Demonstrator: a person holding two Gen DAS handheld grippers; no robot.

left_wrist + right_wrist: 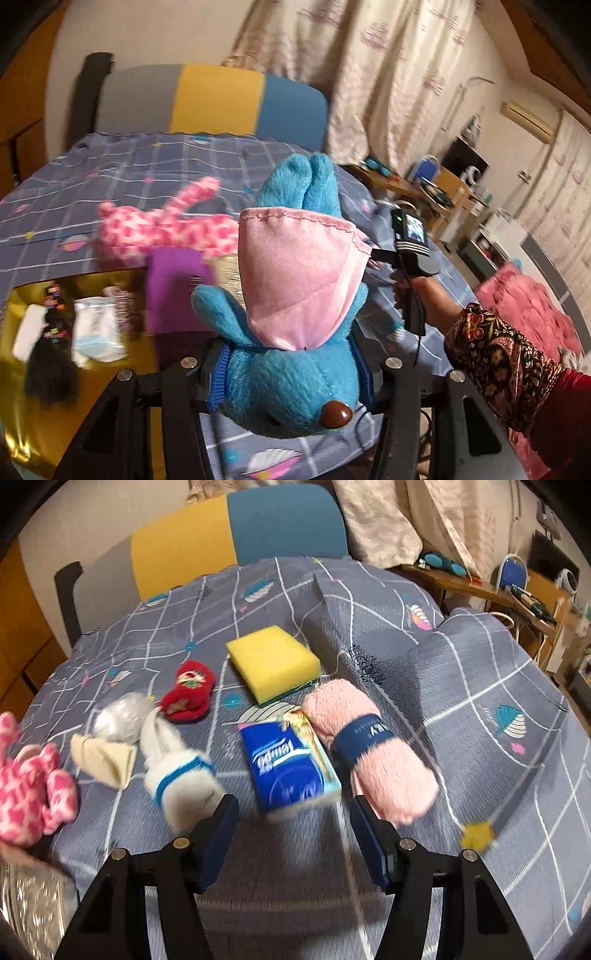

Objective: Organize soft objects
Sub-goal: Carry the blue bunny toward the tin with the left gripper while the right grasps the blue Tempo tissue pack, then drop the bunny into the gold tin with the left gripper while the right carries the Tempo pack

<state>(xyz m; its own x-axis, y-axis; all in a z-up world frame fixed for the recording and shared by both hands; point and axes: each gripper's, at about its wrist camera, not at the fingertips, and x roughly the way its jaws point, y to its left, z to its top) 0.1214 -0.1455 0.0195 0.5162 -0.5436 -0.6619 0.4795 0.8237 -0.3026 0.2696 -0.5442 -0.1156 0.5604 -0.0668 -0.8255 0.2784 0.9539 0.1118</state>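
Observation:
My left gripper [291, 373] is shut on a blue plush toy [291, 384] with a pink satin skirt, held head-down above the table. A pink checked plush [162, 230] lies behind it; it also shows in the right wrist view [31, 786]. My right gripper [290, 834] is open and empty, just above the table in front of a blue tissue pack [290, 764]. Beside the pack lie a rolled pink towel [373, 749], a yellow sponge [273, 662], a white plush [177, 771], a red knitted toy [190, 692] and a cream cloth [103, 760].
A gold box [22, 424] at the left holds a purple item [177, 288], a black hairpiece [51, 350] and white packets [96, 328]. A grey, yellow and blue chair [229, 535] stands behind the table. The grey patterned tablecloth [480, 686] is bunched at the right.

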